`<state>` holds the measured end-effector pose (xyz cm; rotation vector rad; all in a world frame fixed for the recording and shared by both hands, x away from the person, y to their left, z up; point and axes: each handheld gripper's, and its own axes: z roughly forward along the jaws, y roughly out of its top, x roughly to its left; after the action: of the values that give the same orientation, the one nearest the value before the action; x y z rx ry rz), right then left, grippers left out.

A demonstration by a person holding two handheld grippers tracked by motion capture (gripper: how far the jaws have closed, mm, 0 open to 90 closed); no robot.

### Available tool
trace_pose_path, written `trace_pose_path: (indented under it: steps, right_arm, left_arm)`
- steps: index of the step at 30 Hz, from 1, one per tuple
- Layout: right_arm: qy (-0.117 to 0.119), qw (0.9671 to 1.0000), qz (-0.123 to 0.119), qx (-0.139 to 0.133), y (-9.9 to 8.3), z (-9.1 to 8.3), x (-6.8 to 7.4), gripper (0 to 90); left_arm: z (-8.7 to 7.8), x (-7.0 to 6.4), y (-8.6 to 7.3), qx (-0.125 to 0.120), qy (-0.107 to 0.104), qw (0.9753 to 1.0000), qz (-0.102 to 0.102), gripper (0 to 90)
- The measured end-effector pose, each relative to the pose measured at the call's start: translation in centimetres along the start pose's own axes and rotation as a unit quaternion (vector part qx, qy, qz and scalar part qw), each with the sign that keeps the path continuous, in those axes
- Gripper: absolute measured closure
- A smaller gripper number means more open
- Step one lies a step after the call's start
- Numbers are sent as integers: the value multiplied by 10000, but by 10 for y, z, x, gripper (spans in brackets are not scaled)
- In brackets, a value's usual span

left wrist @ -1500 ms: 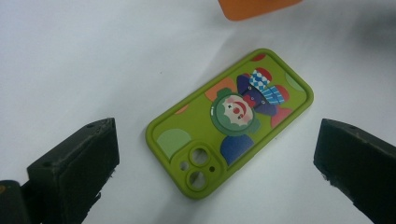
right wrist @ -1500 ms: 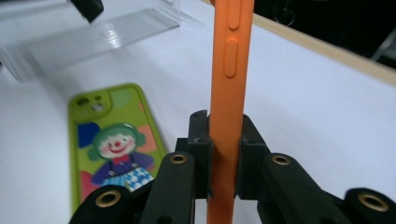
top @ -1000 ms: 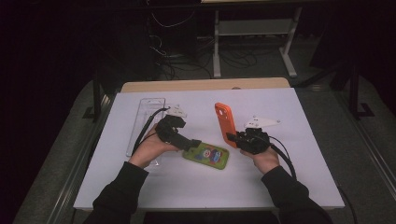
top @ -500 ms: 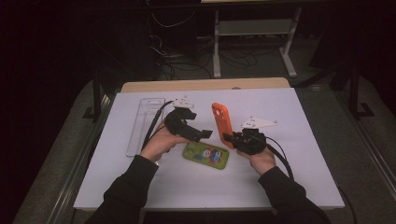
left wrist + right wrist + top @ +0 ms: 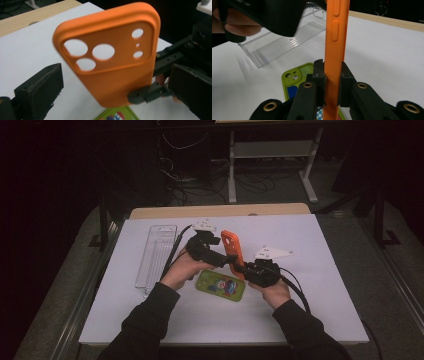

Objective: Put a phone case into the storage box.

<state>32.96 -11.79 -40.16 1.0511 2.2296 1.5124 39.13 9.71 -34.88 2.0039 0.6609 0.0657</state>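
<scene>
Orange phone case stood upright above the white table, near the table's middle, held edge-on. Right gripper had its jaws clamped on the lower end of the case; in the right gripper view the two black pads pressed flat against both faces of the orange case, side buttons visible on its edge. Left gripper reached in from the left of the case with its jaws spread wide and nothing between the pads touching; in the left gripper view the case stood between the two open jaws, camera cut-outs facing the lens, with a gap on each side. Whether either left pad brushed the case could not be told. A green phone case with a cartoon print lay flat on the table just near of the orange one, between the two hands. A clear plastic tray lay flat at the left of the table, well apart from the grippers. Both hands' sleeves were dark.
</scene>
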Motion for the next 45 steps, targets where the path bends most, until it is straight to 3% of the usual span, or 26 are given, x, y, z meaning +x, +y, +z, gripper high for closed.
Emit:
trace_pose_path:
  steps: [17,27,37,38,42,45]
  right_arm:
    - [61,10000,-17,-13,1,1,4,789]
    - [36,10000,-53,27,0,2,5,789]
    - [-33,9997,-232,95,-1,5,5,782]
    - [-33,9996,-248,107,-1,5,5,769]
    - [-91,9996,-181,212,-1,2,2,556]
    - [-165,9995,-132,215,-3,-7,-3,473]
  left_arm:
    - [13,1,3,-238,0,9996,-168,0]
    - [12,2,2,-486,-3,9982,-360,111]
    - [10,2,1,-426,-10,9986,-302,152]
    - [10,1,2,-427,27,9987,-278,153]
    - [3,6,4,-479,189,9984,-226,155]
    - [-5,14,8,-513,365,9977,-251,154]
